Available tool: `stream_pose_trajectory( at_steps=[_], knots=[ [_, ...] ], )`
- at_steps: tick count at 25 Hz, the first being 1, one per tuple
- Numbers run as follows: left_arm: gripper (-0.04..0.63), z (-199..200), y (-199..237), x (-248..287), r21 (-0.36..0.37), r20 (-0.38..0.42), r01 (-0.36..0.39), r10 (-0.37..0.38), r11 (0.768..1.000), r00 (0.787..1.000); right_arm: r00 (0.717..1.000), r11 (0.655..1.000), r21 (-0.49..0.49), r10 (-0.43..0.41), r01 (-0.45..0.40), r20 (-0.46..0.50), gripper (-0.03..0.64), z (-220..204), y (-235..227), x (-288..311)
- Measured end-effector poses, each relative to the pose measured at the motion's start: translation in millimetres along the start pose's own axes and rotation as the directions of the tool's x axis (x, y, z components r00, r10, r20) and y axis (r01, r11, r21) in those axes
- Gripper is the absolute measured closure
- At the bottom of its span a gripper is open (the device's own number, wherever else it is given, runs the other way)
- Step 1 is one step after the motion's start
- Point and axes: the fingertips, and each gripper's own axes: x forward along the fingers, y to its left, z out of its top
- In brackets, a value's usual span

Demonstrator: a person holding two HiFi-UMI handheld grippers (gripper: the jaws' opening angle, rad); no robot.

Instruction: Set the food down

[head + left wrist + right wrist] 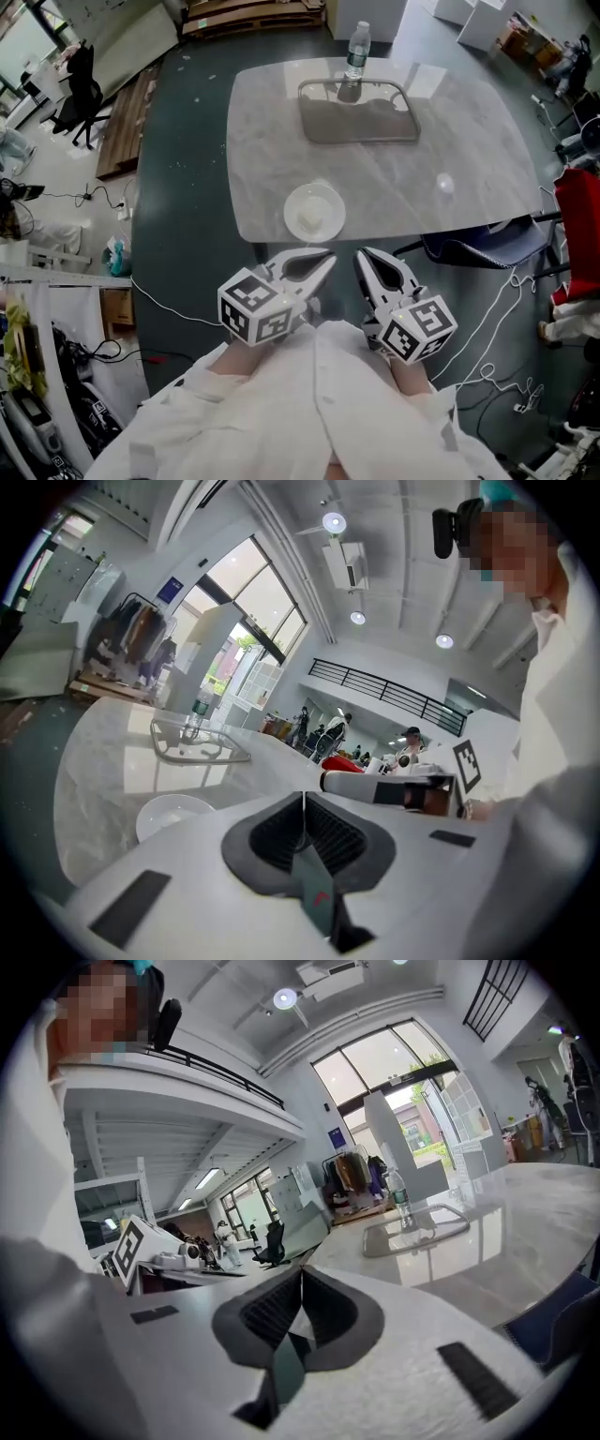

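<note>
Marble table (469, 159) in open hall, tray (366, 122) and bottle (355, 56) at far side | bowl (314, 212) at near edge, pale contents not made out, food likely there | left gripper (325, 262) and right gripper (363, 256) held short of table, jaws closed tight, nothing gripped | bowl judged rigid, slick, breakable; best taken at rim

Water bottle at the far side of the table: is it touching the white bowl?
Apart. In the head view the water bottle stands in the tray at the far side; the white bowl sits near the front edge, bare tabletop between them.
</note>
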Motion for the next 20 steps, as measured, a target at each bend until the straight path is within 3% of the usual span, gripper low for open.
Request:
stream_pose_trajectory(
  at_steps=[10,17,20],
  knots=[
    [0.575,6.0,40.3,0.4,-0.032,-0.040,-0.075,0.073,0.997,0.996,0.999,0.999,0.038,-0.011,0.013,-0.050,0.614,-4.5,-18.1,27.5],
    [0.575,8.0,61.2,0.3,-0.065,-0.071,-0.062,0.057,0.996,0.996,0.993,0.997,0.074,-0.012,0.021,-0.114,0.614,-18.7,-17.8,54.9],
    [0.575,7.2,72.9,-0.2,-0.043,-0.100,-0.072,0.068,0.996,0.993,0.990,0.997,0.075,-0.023,0.034,-0.137,0.614,-22.2,-19.2,61.6]
  ],
)
